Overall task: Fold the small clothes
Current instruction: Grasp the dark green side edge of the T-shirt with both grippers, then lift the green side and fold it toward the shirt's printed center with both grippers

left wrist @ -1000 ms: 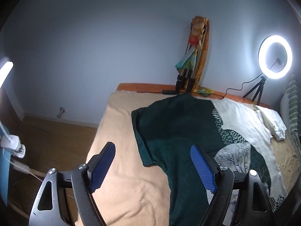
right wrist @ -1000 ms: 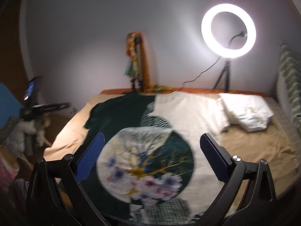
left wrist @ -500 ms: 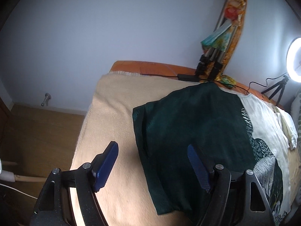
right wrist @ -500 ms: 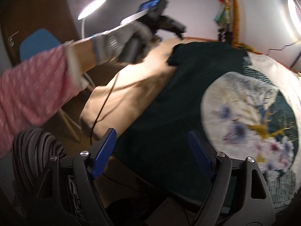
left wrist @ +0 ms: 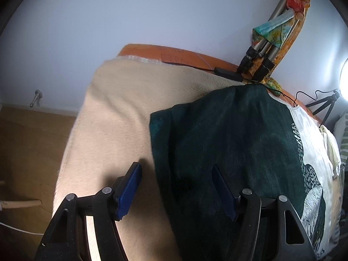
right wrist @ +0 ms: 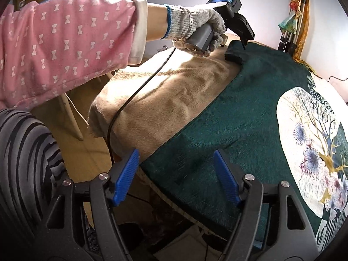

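Observation:
A dark green and white shirt with a tree and flower print lies flat on the beige blanket. My left gripper is open, low over the shirt's left sleeve edge, one finger over the blanket and one over the green cloth. In the right wrist view it shows at the sleeve, held by a gloved hand. My right gripper is open and empty, just above the shirt's near left bottom hem at the blanket's front edge.
A folded tripod wrapped in colourful cloth leans on the far wall. A ring light on a small tripod stands at the back right. A folded white garment lies at the right. Wooden floor lies to the left.
The left gripper has moved forward and down toward the shirt's left sleeve. The right gripper has swung left and dropped to the shirt's near left hem.

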